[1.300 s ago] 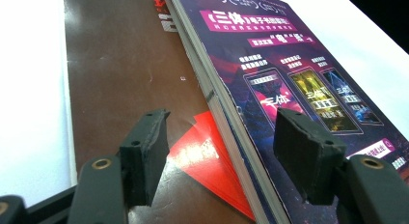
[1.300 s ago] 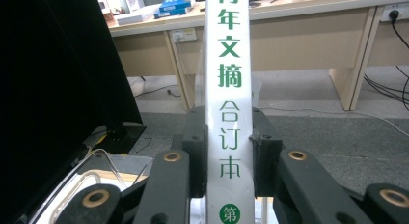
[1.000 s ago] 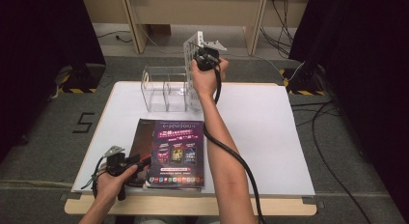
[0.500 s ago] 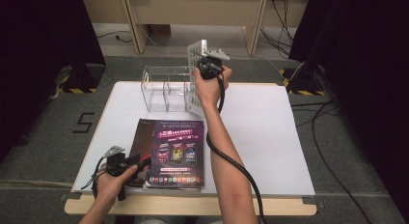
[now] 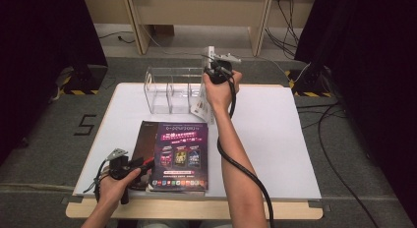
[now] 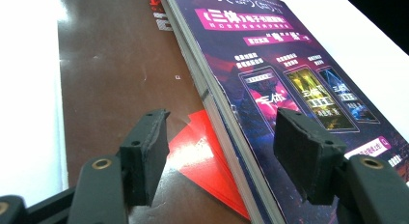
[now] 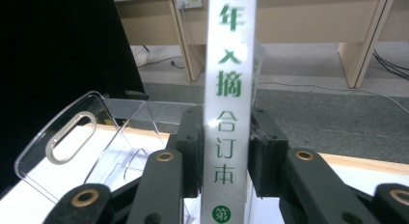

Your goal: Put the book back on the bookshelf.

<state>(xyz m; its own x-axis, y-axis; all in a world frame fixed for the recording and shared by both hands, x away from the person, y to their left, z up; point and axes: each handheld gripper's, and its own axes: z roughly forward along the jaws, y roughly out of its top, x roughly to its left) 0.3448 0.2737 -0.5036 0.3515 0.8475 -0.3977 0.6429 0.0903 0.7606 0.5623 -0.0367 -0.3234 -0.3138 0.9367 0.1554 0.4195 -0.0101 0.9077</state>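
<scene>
Dark curtains flank a white tabletop (image 5: 275, 139), with pale wooden furniture legs and cables beyond its twelve o'clock edge. At about eleven o'clock stands a clear acrylic rack (image 5: 169, 93) with upright dividers, evidently meant to hold books on end. The right hand-held gripper (image 7: 225, 159) keeps a white book (image 7: 227, 89) upright by its spine at the rack's right end, so it can go down into a slot. Its jaws have just been opening with the spine between them; a thin gap seems to show on one side, though the close view is too poor to say whether the pads press.

Toward seven o'clock lies a purple-covered book (image 5: 181, 154) flat on a dark brown one (image 5: 143, 139), with something red (image 6: 212, 156) poking out between them. The left hand-held gripper (image 6: 222, 151) waits there, jaws spread and empty, straddling the stack's near edge, probably placed for the next pick.

Standing in the way are the rack's dividers and curved end wall (image 7: 62, 142), close beside the white book.
</scene>
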